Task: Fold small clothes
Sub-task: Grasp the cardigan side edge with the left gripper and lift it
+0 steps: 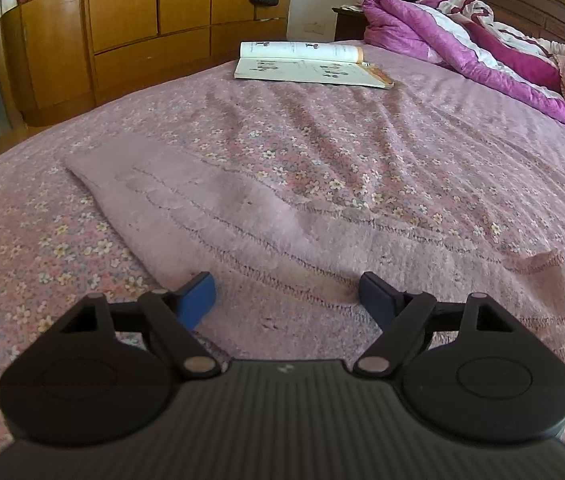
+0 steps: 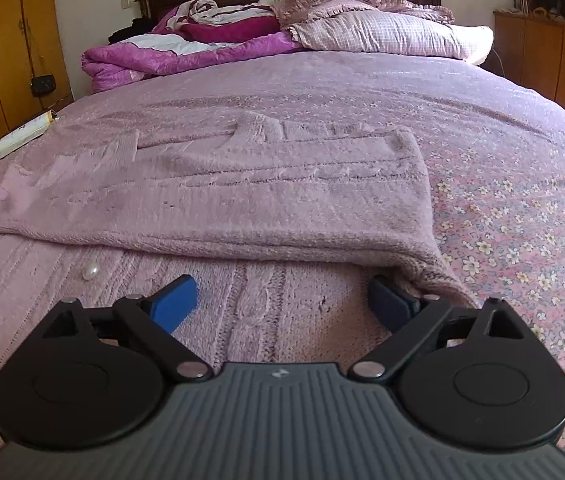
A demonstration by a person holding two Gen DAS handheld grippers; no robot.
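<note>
A pale pink knitted sweater (image 1: 210,216) lies flat on the floral bedspread (image 1: 362,132). In the right wrist view the sweater (image 2: 242,196) has an upper layer folded over the cable-knit part, with a white pearl button (image 2: 91,272) on the lower layer. My left gripper (image 1: 287,300) is open, its blue fingers (image 1: 196,298) low over the sweater's near part. My right gripper (image 2: 282,304) is open and low over the knit; its right finger (image 2: 392,306) sits against the folded edge's corner.
An open book (image 1: 306,65) lies on the far side of the bed, also seen at the left edge in the right wrist view (image 2: 22,134). A purple quilt (image 1: 470,60) and pillows (image 2: 370,28) are piled at the headboard. Wooden wardrobes (image 1: 130,32) stand beyond the bed.
</note>
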